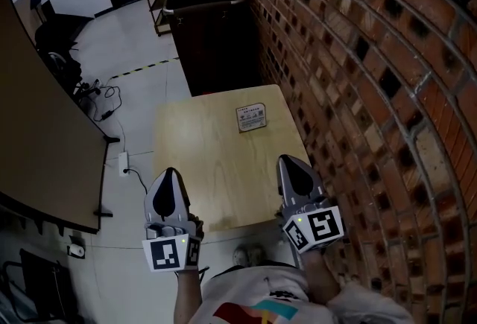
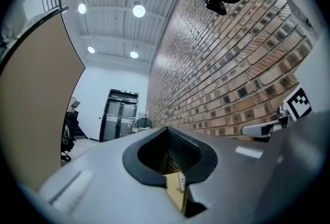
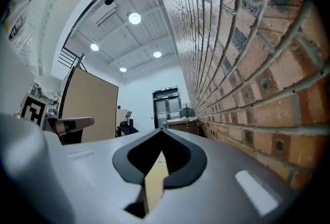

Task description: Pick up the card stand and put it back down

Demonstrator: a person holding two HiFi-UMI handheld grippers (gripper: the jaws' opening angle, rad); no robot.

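Observation:
The card stand [image 1: 251, 117] is a small sign with a printed face. It stands on the far right part of the light wooden table [image 1: 209, 159], close to the brick wall. My left gripper [image 1: 171, 170] hovers over the table's near left edge, its jaws together in a point and nothing held. My right gripper [image 1: 286, 159] is over the near right edge, also shut and empty, well short of the stand. In the left gripper view a sliver of the table and the card stand [image 2: 180, 183] shows through the slot below the closed jaws.
A brick wall [image 1: 373, 91] runs close along the table's right side. A dark cabinet [image 1: 216, 39] stands just beyond the far edge. A brown partition [image 1: 37, 129] is at the left, with cables and a power strip [image 1: 124, 162] on the floor.

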